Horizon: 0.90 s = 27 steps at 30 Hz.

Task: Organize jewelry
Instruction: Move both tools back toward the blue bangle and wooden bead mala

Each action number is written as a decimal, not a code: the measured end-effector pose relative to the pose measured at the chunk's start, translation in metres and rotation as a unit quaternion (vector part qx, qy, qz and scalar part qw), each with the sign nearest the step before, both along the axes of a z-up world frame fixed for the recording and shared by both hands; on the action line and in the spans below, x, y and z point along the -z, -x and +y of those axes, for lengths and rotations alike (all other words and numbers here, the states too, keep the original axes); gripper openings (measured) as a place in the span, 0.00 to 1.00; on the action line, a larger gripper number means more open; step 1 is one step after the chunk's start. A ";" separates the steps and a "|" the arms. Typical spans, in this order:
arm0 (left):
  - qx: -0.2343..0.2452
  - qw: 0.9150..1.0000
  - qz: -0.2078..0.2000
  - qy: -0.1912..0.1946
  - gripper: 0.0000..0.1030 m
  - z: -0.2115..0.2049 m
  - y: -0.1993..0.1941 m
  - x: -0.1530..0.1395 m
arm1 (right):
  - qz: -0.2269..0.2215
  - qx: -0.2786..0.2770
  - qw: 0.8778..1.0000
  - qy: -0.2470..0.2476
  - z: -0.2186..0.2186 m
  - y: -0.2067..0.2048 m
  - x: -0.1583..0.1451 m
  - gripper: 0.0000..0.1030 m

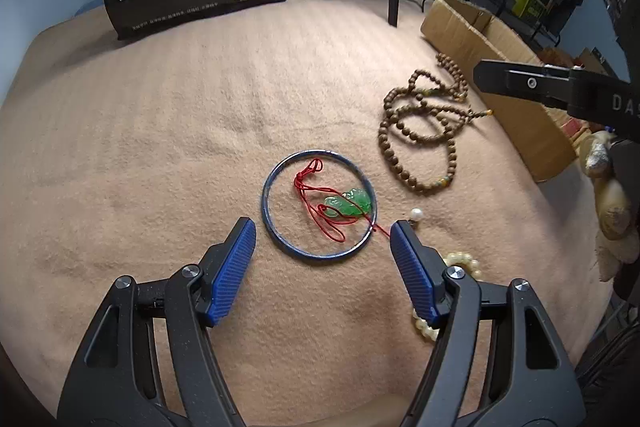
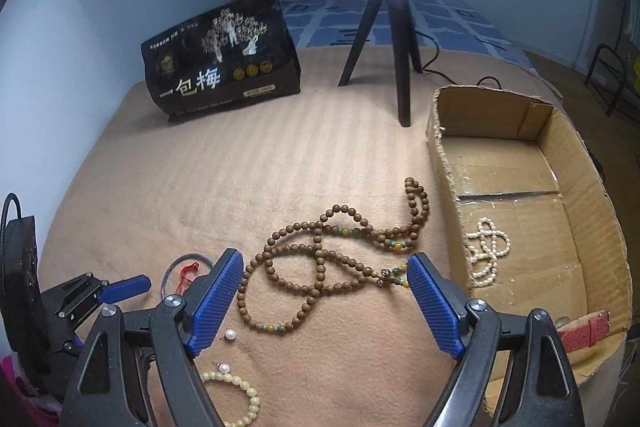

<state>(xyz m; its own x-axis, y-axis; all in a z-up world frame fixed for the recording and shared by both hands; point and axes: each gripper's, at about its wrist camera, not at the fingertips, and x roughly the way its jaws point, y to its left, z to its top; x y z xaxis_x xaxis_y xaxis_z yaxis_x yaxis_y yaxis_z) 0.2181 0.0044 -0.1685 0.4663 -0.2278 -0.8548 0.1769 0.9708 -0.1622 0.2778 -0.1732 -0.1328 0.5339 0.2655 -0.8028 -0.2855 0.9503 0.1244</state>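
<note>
Now left gripper (image 1: 322, 229) jaws wide before blue bangle (image 1: 319, 205); right gripper (image 2: 326, 265) wide over wooden beads (image 2: 320, 267).

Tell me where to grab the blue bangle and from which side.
Pinch the blue bangle at its bare left rim, coming from above with one finger inside the ring. It lies flat, and the green pendant with its red cord crowds the right side.
</note>
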 end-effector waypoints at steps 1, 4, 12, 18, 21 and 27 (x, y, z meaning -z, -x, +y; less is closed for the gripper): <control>0.000 1.000 0.001 -0.003 0.70 -0.001 -0.001 0.002 | 0.001 -0.002 1.000 0.003 0.002 -0.001 0.002 0.84; 0.003 1.000 0.001 -0.019 0.70 -0.006 -0.003 0.007 | 0.005 -0.007 1.000 0.008 0.006 -0.004 0.006 0.84; -0.002 0.999 -0.010 -0.047 0.75 -0.016 -0.011 0.012 | 0.022 -0.016 1.000 0.013 0.016 -0.013 0.016 0.84; -0.005 0.998 -0.010 -0.055 0.76 -0.018 -0.018 0.016 | 0.039 -0.032 0.999 0.020 0.028 -0.016 0.027 0.83; -0.007 0.999 -0.008 -0.046 0.76 -0.016 -0.022 0.017 | 0.047 -0.030 0.998 0.027 0.030 -0.020 0.033 0.83; -0.009 0.999 -0.009 -0.042 0.76 -0.013 -0.021 0.017 | 0.073 -0.013 0.997 0.033 0.035 -0.032 0.048 0.84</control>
